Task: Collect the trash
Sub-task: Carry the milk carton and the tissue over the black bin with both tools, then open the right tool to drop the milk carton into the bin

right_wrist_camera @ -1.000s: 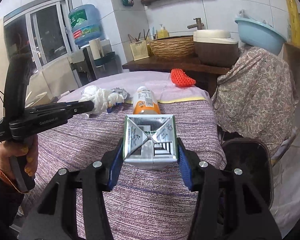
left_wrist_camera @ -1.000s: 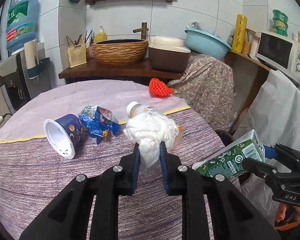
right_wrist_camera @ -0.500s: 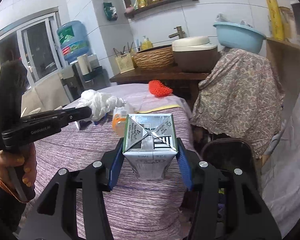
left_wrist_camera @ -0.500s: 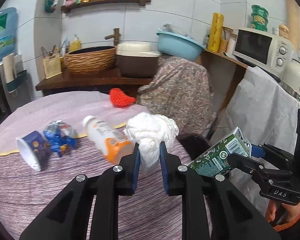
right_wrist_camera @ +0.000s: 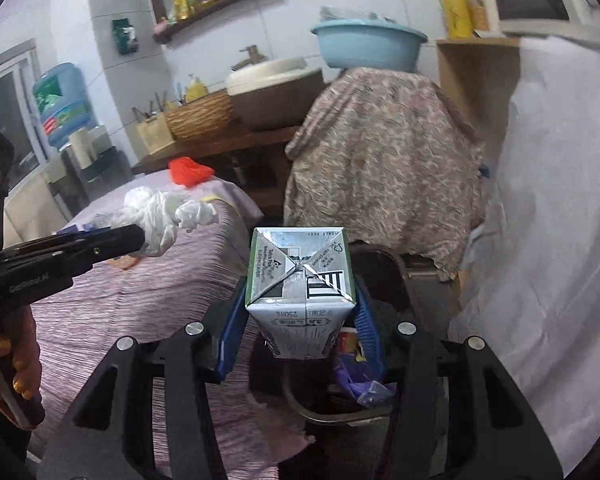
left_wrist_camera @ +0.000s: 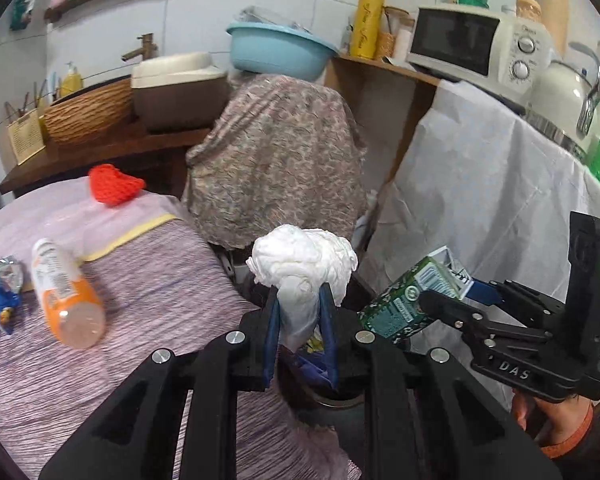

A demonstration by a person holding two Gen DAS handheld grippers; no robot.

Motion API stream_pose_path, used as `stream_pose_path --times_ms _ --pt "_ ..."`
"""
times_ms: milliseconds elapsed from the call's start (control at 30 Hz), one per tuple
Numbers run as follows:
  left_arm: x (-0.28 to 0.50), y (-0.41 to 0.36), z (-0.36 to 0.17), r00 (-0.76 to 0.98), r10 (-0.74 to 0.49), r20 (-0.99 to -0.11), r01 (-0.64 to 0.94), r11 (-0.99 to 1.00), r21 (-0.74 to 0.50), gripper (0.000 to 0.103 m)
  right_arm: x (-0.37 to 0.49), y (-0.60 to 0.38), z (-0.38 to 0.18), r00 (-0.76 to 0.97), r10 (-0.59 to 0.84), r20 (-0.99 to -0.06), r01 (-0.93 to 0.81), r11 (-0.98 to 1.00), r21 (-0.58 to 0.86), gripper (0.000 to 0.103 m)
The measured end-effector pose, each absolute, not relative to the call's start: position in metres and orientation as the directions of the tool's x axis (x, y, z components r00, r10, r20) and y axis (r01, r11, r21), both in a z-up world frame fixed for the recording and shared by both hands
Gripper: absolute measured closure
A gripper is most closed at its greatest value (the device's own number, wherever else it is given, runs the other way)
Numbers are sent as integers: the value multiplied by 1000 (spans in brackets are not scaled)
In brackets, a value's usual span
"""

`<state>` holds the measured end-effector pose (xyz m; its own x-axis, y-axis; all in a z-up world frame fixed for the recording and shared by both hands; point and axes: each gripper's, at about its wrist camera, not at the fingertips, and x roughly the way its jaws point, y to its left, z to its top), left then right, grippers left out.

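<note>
My left gripper (left_wrist_camera: 299, 312) is shut on a crumpled white tissue wad (left_wrist_camera: 304, 264), held past the table's right edge above a dark trash bin (left_wrist_camera: 332, 400). My right gripper (right_wrist_camera: 300, 312) is shut on a green and white drink carton (right_wrist_camera: 300, 280), also over the bin (right_wrist_camera: 340, 408), which holds purple and coloured wrappers. From the left wrist view the carton (left_wrist_camera: 412, 300) shows at the right in the other gripper. An orange-bottomed bottle (left_wrist_camera: 66, 300) and a blue foil wrapper (left_wrist_camera: 0, 296) lie on the purple-clothed table (left_wrist_camera: 160, 280).
A red knitted piece (left_wrist_camera: 114, 184) lies at the table's far side. A floral-draped piece of furniture (left_wrist_camera: 276, 168) stands behind the bin, a white-draped counter (left_wrist_camera: 492, 184) with a microwave (left_wrist_camera: 476, 44) to the right. A basket, basin and blue bowl sit on the wooden shelf behind.
Both grippers swung right off the table, carrying tissue and carton, and now hang over the bin. The blue cup has left the left wrist view.
</note>
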<state>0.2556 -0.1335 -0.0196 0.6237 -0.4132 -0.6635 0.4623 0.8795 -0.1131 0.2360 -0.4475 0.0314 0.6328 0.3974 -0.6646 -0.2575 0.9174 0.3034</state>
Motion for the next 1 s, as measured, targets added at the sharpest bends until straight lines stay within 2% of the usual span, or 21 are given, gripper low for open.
stream_pose_path --times_ms 500,600,633,933,1000 --pt "277 -191 -69 533 -374 -759 499 863 -75 83 277 -466 -78 543 361 -758 -159 931 330 51" --pt "281 -194 -74 526 -365 -768 496 866 -72 83 281 -466 -94 538 337 -772 -137 939 315 42" --pt "282 -195 -76 524 -364 -770 495 866 -72 83 282 -466 -99 538 328 -776 -128 942 310 42" --pt "291 -210 -92 488 -344 -802 512 857 -56 83 270 -482 -98 553 317 -770 -100 943 317 41" --pt "294 -216 -98 477 -337 -812 516 855 -52 83 267 -489 -94 563 306 -768 -90 946 311 38"
